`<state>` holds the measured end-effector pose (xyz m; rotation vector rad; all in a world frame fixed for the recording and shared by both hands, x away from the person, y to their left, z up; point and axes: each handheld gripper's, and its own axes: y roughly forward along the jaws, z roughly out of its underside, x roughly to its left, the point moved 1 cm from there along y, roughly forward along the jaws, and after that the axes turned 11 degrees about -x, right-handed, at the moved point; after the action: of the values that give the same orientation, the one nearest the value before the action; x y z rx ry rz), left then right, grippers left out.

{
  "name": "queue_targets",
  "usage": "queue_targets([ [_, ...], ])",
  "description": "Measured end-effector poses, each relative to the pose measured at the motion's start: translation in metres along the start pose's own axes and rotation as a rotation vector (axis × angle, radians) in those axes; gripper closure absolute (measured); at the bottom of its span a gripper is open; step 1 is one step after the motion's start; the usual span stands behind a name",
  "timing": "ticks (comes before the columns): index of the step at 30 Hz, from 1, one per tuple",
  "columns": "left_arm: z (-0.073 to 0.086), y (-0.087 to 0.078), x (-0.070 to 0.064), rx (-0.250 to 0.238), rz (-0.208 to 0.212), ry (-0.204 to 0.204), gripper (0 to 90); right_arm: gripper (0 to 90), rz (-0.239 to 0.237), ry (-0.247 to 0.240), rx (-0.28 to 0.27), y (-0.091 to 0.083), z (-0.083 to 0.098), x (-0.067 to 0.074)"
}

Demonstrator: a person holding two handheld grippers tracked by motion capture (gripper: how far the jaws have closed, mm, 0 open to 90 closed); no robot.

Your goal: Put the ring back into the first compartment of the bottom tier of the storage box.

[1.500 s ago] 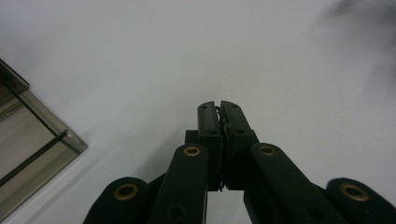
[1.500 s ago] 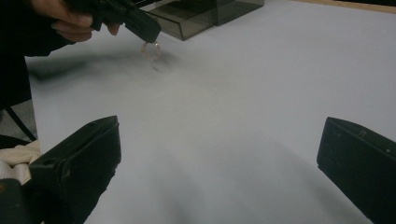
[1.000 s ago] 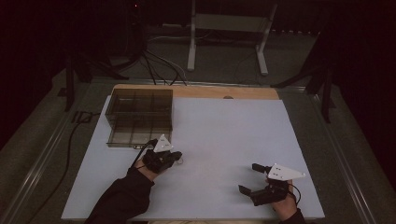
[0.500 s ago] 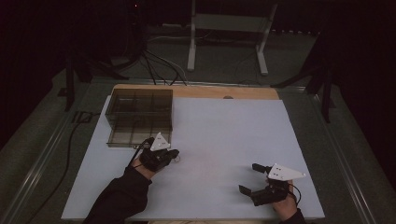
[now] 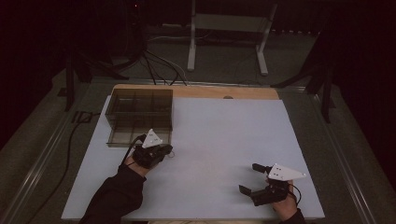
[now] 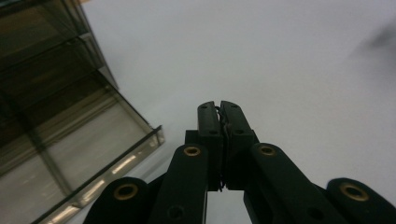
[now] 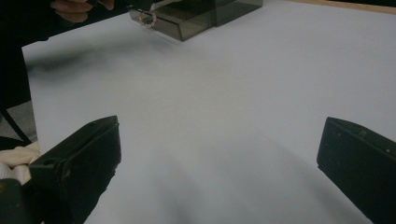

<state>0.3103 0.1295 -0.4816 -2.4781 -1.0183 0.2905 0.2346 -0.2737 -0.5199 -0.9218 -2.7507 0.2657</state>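
The left gripper [image 6: 219, 106], jaws pressed together on a thin ring-like thing too small to identify, hovers just beside the near-right corner of the smoky box [image 5: 140, 114]. The right gripper [image 5: 251, 178] rests spread on the tabletop's [image 5: 224, 126] near right.
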Motion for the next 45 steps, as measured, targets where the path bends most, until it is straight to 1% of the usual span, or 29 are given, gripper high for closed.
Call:
queue_targets([
  [10,-0.002,-0.011,0.012,-0.020,-0.034,-0.019,90.0,0.0,0.001,-0.002,0.000,0.000,0.000,0.000],
  [11,-0.002,-0.012,0.013,-0.019,-0.039,-0.015,90.0,0.0,0.001,-0.002,0.000,0.000,0.000,0.000],
  [13,-0.003,-0.013,0.015,-0.027,-0.042,-0.026,90.0,0.0,0.001,-0.002,-0.001,0.000,0.000,0.000],
  [19,-0.003,-0.019,0.023,-0.039,-0.066,-0.034,90.0,0.0,0.001,0.000,0.001,0.000,0.000,0.000],
  [25,-0.004,-0.028,0.033,-0.061,-0.095,-0.056,90.0,0.0,0.001,-0.002,0.001,0.000,0.000,0.000],
  [36,-0.002,-0.040,0.051,-0.086,-0.147,-0.091,90.0,0.0,0.001,-0.001,0.001,0.000,0.000,0.000],
  [44,0.002,-0.051,0.067,-0.105,-0.200,-0.121,90.0,0.0,0.000,-0.005,-0.004,0.000,0.000,0.001],
  [45,0.002,-0.052,0.069,-0.108,-0.202,-0.132,90.0,0.0,0.000,-0.005,-0.003,0.000,0.000,0.001],
])
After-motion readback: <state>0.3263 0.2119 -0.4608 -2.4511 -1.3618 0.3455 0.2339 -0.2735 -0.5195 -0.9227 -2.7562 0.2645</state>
